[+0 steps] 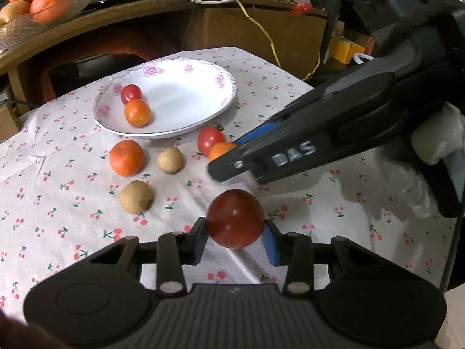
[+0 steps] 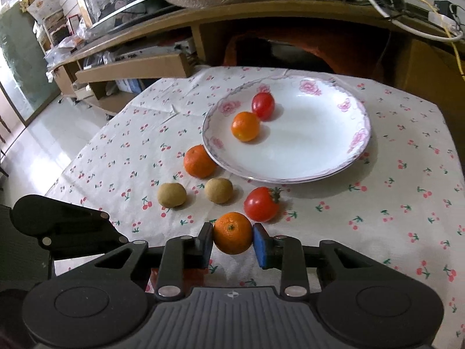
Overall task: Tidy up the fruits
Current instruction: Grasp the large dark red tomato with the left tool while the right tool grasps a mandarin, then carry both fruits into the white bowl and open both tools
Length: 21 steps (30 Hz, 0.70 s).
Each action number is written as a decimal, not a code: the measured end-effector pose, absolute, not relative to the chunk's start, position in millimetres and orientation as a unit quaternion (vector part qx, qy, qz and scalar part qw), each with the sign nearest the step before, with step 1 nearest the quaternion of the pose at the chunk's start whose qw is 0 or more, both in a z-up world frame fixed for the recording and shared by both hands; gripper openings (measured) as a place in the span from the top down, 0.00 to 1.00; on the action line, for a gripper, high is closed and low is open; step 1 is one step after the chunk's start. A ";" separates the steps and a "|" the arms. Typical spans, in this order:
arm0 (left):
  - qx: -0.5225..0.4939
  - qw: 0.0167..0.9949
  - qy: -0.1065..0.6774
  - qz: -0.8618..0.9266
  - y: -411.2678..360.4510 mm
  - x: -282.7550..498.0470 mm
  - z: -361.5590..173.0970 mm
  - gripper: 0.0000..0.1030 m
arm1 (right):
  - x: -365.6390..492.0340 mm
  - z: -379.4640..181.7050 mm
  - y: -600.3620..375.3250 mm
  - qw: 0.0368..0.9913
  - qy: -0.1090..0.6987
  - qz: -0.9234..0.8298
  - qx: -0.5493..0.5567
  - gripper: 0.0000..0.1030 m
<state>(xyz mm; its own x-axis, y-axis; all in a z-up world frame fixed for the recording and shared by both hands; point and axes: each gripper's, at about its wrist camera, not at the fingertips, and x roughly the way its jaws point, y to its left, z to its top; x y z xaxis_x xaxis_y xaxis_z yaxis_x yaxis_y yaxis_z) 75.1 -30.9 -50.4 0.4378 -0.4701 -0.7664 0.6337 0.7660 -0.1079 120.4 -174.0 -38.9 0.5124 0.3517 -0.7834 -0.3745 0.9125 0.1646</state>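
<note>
In my left wrist view, my left gripper (image 1: 234, 232) clamps a dark red tomato (image 1: 234, 222) at lower centre; the plate (image 1: 186, 129) above holds only a small tomato (image 1: 131, 93) and an orange (image 1: 137, 112).

In my right wrist view, my right gripper (image 2: 232, 242) pinches a mandarin (image 2: 232, 232) at lower centre. Four fruits lie on the tablecloth (image 2: 377, 203), so most sorting remains

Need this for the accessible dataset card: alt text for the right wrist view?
The right tool grips a small orange between its blue pads, just above a cherry-print tablecloth. Ahead, a floral-rimmed white plate holds a tomato and an orange fruit; another tomato, a mandarin and two brownish fruits lie loose.
</note>
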 end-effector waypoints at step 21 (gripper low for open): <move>0.078 0.892 0.370 -0.247 -20.4 144.2 -17.7 0.56 | 142.3 -19.1 -194.7 0.895 0.416 0.164 0.007 0.72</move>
